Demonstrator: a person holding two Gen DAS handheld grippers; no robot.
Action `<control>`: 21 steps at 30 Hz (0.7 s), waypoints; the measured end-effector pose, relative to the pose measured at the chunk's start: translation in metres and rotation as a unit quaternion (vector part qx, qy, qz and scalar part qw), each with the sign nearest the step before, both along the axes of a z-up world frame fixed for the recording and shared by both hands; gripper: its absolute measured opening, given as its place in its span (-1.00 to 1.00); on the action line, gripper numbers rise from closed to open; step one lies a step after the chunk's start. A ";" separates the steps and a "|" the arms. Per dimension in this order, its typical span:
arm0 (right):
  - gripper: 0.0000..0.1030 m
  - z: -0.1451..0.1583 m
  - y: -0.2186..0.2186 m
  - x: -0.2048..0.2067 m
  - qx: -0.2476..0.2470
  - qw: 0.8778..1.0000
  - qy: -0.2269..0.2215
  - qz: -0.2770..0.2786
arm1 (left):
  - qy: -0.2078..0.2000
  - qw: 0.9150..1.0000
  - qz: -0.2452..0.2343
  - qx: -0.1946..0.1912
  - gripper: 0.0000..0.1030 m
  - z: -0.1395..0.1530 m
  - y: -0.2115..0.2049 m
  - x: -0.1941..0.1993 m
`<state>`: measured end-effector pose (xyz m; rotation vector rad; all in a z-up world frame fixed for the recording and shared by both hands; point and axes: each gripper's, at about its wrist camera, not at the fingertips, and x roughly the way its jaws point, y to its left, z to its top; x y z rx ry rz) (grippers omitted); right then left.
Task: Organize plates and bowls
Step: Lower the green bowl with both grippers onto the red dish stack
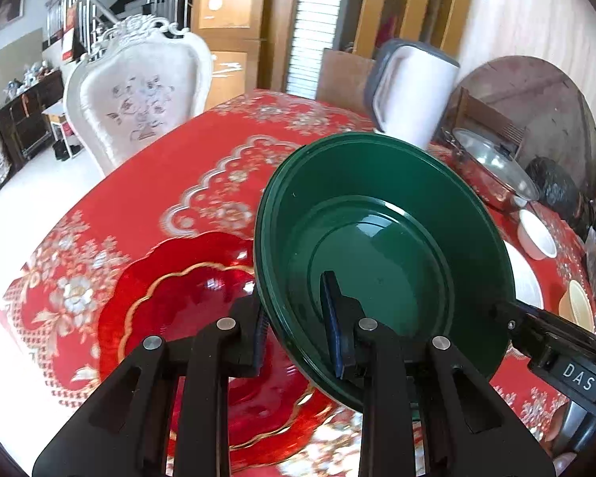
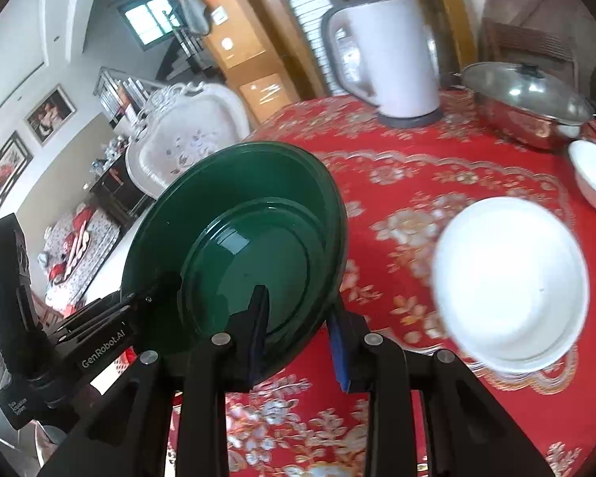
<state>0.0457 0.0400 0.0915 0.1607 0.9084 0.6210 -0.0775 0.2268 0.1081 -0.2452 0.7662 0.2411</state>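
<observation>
The green plate (image 1: 381,246) is up in the air, tilted, over the red surface (image 1: 218,159). The left tool (image 1: 298,342) pinches its rim on one side. The right tool (image 2: 300,342) has the other side of the rim between its pads. A red plate (image 1: 186,310) lies under it. A white plate (image 2: 512,282) sits nearby.
</observation>
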 end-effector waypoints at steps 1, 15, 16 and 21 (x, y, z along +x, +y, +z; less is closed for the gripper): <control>-0.42 -0.001 0.005 -0.001 -0.001 1.000 0.001 0.004 | 0.001 1.000 0.004 0.003 -0.53 -0.001 0.004 -0.004; -0.41 -0.019 0.061 -0.019 -0.024 0.998 0.015 0.058 | 0.022 0.999 0.043 -0.006 -0.53 -0.031 0.049 -0.036; -0.41 -0.019 0.064 -0.019 -0.027 0.998 0.015 0.061 | 0.023 0.999 0.045 -0.007 -0.53 -0.032 0.051 -0.037; -0.41 -0.022 0.075 -0.022 -0.035 0.997 0.015 0.069 | 0.023 0.998 0.052 -0.005 -0.53 -0.035 0.056 -0.042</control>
